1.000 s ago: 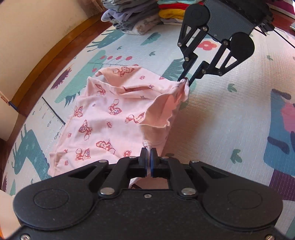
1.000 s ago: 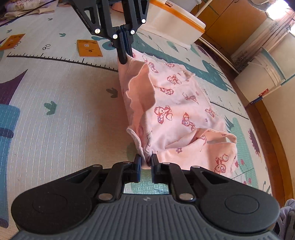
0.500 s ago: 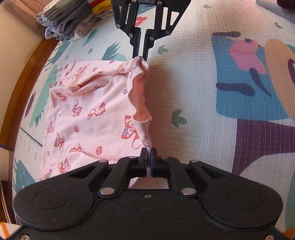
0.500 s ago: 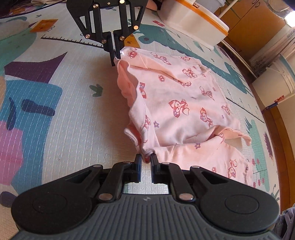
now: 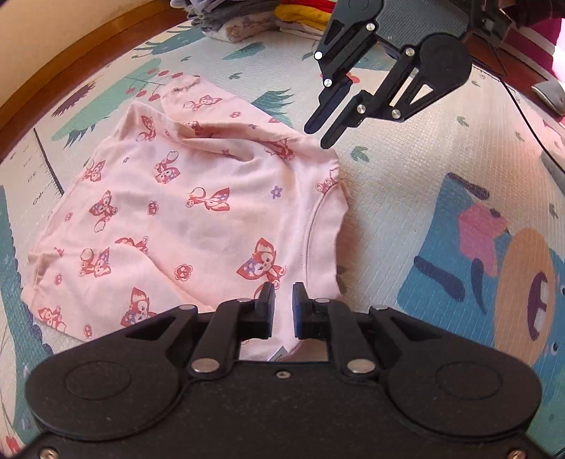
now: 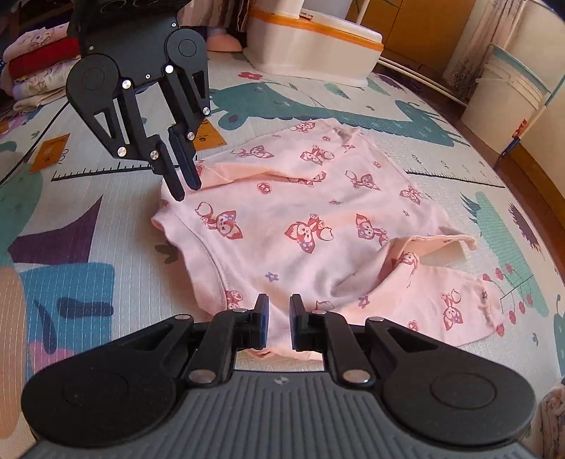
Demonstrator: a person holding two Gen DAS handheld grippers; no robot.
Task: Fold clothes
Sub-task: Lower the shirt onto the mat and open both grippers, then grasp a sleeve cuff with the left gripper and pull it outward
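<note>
A pink child's garment [image 5: 197, 212] printed with red foxes lies loosely spread on the play mat, its sleeves partly folded over. My left gripper [image 5: 282, 296] hovers open just above the garment's near neckline edge, holding nothing. My right gripper [image 5: 319, 136] hangs open above the garment's far corner. In the right wrist view the same pink garment [image 6: 317, 226] lies ahead of my open right gripper [image 6: 279, 310], with my left gripper [image 6: 183, 190] poised over its opposite corner, jaws slightly apart.
The patterned play mat [image 5: 441, 169] covers the floor. Stacks of folded clothes [image 5: 254, 17] sit at the far edge, another pile [image 6: 35, 77] lies at the left. A white and orange container [image 6: 310, 46] and a white bucket [image 6: 501, 106] stand near the wall.
Both grippers have let go of the garment and opened. The lifted edge has dropped flat onto the mat, and both grippers have risen slightly above it.
</note>
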